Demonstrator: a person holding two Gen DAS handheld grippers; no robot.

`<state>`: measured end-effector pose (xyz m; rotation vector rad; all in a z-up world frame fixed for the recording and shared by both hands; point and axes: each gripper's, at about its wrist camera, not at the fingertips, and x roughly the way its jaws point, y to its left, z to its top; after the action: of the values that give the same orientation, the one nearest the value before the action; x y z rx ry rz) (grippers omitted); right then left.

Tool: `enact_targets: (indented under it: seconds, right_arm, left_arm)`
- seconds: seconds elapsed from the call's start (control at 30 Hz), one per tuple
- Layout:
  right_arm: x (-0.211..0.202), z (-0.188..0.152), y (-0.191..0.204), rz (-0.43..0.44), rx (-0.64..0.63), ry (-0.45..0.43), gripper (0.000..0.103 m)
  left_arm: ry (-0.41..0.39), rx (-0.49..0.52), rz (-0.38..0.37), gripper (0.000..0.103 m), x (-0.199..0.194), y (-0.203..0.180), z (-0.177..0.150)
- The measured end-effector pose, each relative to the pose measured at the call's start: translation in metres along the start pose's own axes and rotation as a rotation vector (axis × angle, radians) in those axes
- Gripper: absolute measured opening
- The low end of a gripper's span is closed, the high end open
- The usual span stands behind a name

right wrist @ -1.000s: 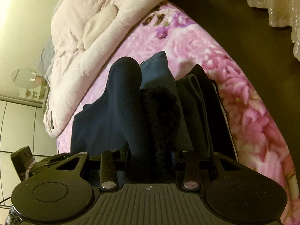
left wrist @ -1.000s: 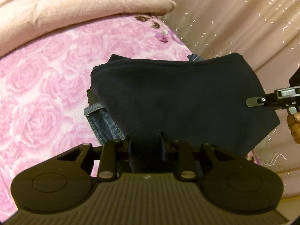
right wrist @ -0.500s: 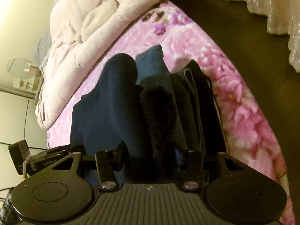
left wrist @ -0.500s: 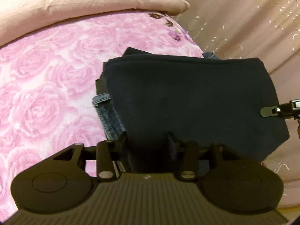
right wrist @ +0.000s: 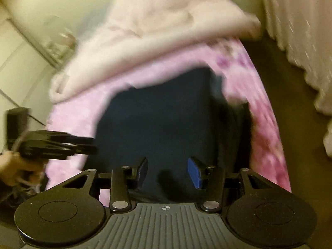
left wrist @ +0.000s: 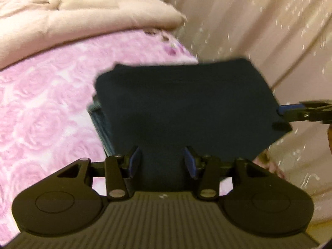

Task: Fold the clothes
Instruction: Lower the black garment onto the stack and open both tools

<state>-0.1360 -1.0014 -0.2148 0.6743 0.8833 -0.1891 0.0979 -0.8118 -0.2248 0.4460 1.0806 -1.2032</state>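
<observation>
So the dark navy garment (left wrist: 184,108) is seen lying folded into a chunky, roughly rectangular slab on the pink rose-print bedspread (left wrist: 45,103), close to the bed's edge on the curtain side. The surface looks soft and fleecy, no wrinkles can really be made out, though both shots are motion-blurred. A bit of denim (left wrist: 99,120) is tucked under its left edge, just peeking out.

The left gripper (left wrist: 162,161) is held low right at the near edge of the garment, pointed across it. Its blue-padded fingers (left wrist: 133,161) are spread wide apart with nothing pinched between them; only the cloth is seen in the gap behind. The right gripper (right wrist: 167,172) is posed much the same from the other side, fingers (right wrist: 194,173) parted wide and nothing gripped. In the left wrist view the right gripper shows up at the far right, its tips just at the garment's corner.

Stuff only shown in one view: the left gripper's body and the bare hand (right wrist: 14,166) holding it are caught in the right wrist view, plus a dark floor strip (right wrist: 290,124) beside the bed. The pale sparkly curtain (left wrist: 259,20) is laid out far better in the left wrist view. The beige comforter (left wrist: 72,16) is piled at the far end in both.
</observation>
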Motion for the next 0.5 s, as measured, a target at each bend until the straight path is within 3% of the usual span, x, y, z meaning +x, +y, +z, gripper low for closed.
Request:
enact_targets:
  seconds: [0.03, 0.07, 0.3, 0.4, 0.5]
  right_arm:
    - [0.004, -0.002, -0.009, -0.013, 0.005, -0.001, 0.017]
    - [0.005, -0.004, -0.015, -0.011, 0.006, -0.004, 0.008]
    - [-0.012, 0.004, -0.011, 0.010, -0.007, 0.015, 0.009]
    - [-0.024, 0.024, 0.002, 0.027, -0.045, -0.066, 0.009]
    - [-0.019, 0.046, 0.003, 0.045, -0.035, -0.116, 0.009]
  left_arm:
    - [0.012, 0.001, 0.014, 0.041, 0.008, -0.001, -0.004]
    - [0.020, 0.001, 0.027, 0.041, 0.015, -0.001, -0.007]
    - [0.016, 0.013, 0.066, 0.041, 0.010, -0.015, -0.001]
    - [-0.033, 0.040, 0.038, 0.041, -0.005, -0.036, 0.003]
    - [-0.071, 0.077, -0.040, 0.041, -0.006, -0.067, 0.003]
